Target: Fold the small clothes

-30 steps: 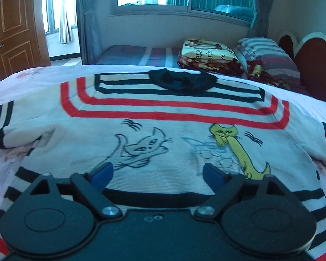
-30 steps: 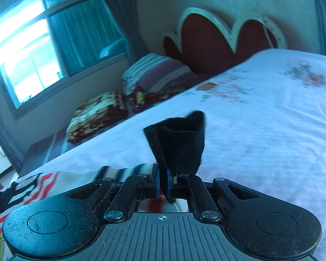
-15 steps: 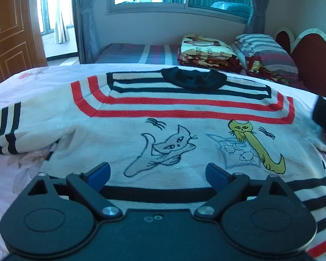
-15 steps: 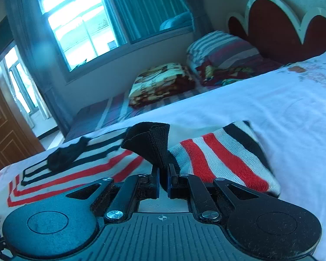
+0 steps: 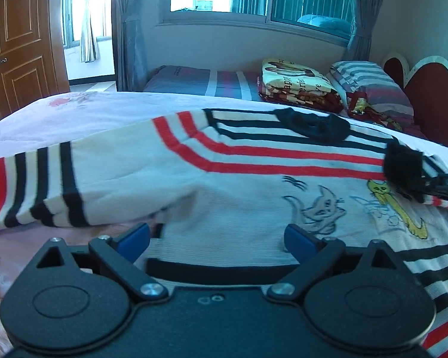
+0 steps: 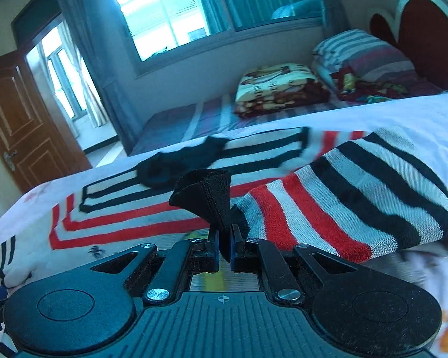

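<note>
On the bed (image 5: 74, 113), one sweater (image 5: 239, 185) lies flat, left gripper (image 5: 218, 238) jaws wide over its hem. Only the right view shows the right gripper (image 6: 223, 249) jaws pinching one black cuff (image 6: 206, 197); two cats (image 5: 322, 208) show only left.

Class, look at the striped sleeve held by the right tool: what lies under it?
Under the lifted sleeve held by the right tool lies the sweater front with its red stripes and the yellow cat. The area directly beneath the sleeve is hidden.

Cream sweater (image 5: 239, 185), red-and-black stripes, perhaps cat motifs.
</note>
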`<control>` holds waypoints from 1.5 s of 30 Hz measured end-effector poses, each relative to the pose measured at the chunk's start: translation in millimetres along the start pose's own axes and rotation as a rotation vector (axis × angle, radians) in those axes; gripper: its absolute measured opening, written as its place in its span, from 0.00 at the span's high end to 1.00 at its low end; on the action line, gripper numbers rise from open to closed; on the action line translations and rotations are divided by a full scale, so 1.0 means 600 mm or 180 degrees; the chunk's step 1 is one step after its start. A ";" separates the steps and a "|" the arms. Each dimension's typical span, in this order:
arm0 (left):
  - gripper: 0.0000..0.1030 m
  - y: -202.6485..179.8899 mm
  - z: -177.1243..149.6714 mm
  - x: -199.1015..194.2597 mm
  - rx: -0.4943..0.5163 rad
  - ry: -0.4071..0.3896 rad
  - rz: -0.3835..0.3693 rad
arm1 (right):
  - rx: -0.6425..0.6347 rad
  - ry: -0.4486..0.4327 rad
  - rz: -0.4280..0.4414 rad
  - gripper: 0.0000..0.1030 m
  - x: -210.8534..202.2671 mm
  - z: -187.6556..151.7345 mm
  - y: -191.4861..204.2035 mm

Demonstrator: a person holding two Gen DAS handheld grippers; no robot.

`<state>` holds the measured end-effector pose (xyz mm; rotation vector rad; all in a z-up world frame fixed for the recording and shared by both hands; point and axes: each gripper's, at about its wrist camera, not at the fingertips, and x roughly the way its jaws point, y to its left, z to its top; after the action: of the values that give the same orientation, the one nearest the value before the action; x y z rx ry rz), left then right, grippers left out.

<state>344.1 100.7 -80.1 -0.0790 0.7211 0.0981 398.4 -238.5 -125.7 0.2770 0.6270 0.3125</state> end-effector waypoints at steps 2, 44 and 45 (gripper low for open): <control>0.07 0.020 0.002 -0.002 -0.0012 -0.0013 -0.0006 | -0.0037 0.0032 0.0024 0.94 0.014 -0.008 0.031; 0.97 -0.074 0.074 0.143 -0.0409 0.0107 -0.0968 | 0.2874 -0.0311 0.0714 0.42 -0.111 -0.006 -0.279; 0.97 -0.072 0.073 0.144 -0.0420 0.0111 -0.0966 | 0.2948 -0.0296 0.0759 0.43 -0.111 -0.006 -0.295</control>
<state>442.3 67.5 -102.5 -0.3153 0.7294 -0.1465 380.7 -424.9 -154.2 1.2538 0.6144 0.2166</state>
